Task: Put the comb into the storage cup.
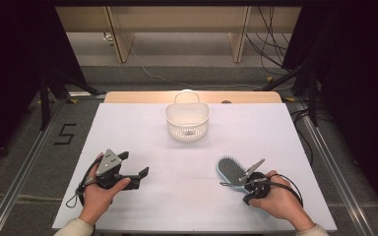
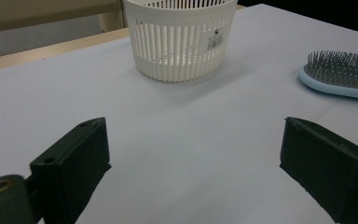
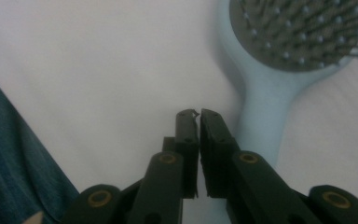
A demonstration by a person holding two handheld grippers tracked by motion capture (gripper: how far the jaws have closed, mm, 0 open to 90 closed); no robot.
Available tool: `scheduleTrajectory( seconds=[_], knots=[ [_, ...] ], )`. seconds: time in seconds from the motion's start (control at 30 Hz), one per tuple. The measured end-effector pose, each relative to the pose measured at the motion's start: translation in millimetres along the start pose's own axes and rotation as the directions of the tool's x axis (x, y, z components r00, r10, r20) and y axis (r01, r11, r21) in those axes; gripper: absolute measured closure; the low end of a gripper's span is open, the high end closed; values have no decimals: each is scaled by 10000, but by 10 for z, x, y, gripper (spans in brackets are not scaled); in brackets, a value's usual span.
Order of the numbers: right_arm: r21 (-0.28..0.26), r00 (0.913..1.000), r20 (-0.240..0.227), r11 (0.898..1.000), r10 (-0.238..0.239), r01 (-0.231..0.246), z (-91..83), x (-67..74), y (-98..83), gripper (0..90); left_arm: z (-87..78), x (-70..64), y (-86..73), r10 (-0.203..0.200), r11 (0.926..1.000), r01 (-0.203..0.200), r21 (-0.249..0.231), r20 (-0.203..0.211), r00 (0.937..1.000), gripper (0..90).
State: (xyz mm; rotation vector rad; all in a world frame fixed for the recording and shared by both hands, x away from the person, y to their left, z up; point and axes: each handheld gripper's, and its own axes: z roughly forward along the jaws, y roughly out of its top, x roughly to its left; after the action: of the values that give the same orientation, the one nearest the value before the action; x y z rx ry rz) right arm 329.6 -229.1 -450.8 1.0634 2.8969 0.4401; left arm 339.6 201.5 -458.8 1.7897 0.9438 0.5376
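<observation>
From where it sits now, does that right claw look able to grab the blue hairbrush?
Probably yes. The right claw hangs just above the hairbrush handle with nothing between them, but its jaws are nearly closed and would have to open first.

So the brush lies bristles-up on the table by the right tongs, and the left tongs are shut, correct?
Not quite. The left tongs are open: the left gripper view shows their two jaws standing wide apart with bare table between them. The rest holds: the brush lies bristles-up by the right tongs.
</observation>
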Motion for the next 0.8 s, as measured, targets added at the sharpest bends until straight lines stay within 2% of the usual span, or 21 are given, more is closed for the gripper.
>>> scheduleTrajectory(
  seconds=[0.07,0.17,0.27,0.3,0.33,0.37,0.4,0.5,0.57,0.67,0.73,0.8],
  knots=[
    [-390,9999,-115,9992,-7,3,-40,-3,3,810,-1,1,0,1,10000,-1,-2,-5,10000,78],
    [-1179,9998,-198,9930,49,-72,-105,-20,7,735,-3,0,2,6,10000,-6,-11,-5,10000,78],
    [-2238,9996,-247,9745,126,-178,-187,-48,5,649,-5,0,2,-14,10000,13,-42,-21,10000,78],
    [-2238,9996,-247,9745,126,-178,-187,-48,5,649,-5,0,2,-14,10000,13,-42,-21,10000,78],
    [-2594,9996,-247,9656,107,-168,-216,-60,4,616,-7,1,2,-18,10000,18,-46,-20,10000,78],
    [-3098,9999,-115,9508,-101,60,-237,-71,3,568,-7,2,3,-18,10000,18,-45,-21,10000,78],
    [-4063,10000,-65,9137,-64,32,-276,-93,-3,517,-7,2,3,-19,10000,19,-45,-29,10000,78],
    [-5095,9998,-110,8603,141,-177,-305,-141,-20,414,-11,2,3,-14,10000,14,-58,-31,10000,77],
    [-5593,9993,-53,8283,361,-329,-315,-182,-39,373,-11,4,3,-2,10000,2,-61,-26,10000,77],
    [-6323,9977,-109,7724,676,-592,-324,-239,-68,301,-11,5,4,-9,10000,9,-68,-29,10000,76],
    [-6867,9945,-108,7222,1046,-834,-339,-272,-88,264,-10,3,3,-14,10000,14,-64,-17,10000,75],
    [-7390,9910,-253,6651,1318,-1073,-366,-306,-109,223,-9,3,3,-8,10000,8,-67,-14,10000,73]
  ],
)
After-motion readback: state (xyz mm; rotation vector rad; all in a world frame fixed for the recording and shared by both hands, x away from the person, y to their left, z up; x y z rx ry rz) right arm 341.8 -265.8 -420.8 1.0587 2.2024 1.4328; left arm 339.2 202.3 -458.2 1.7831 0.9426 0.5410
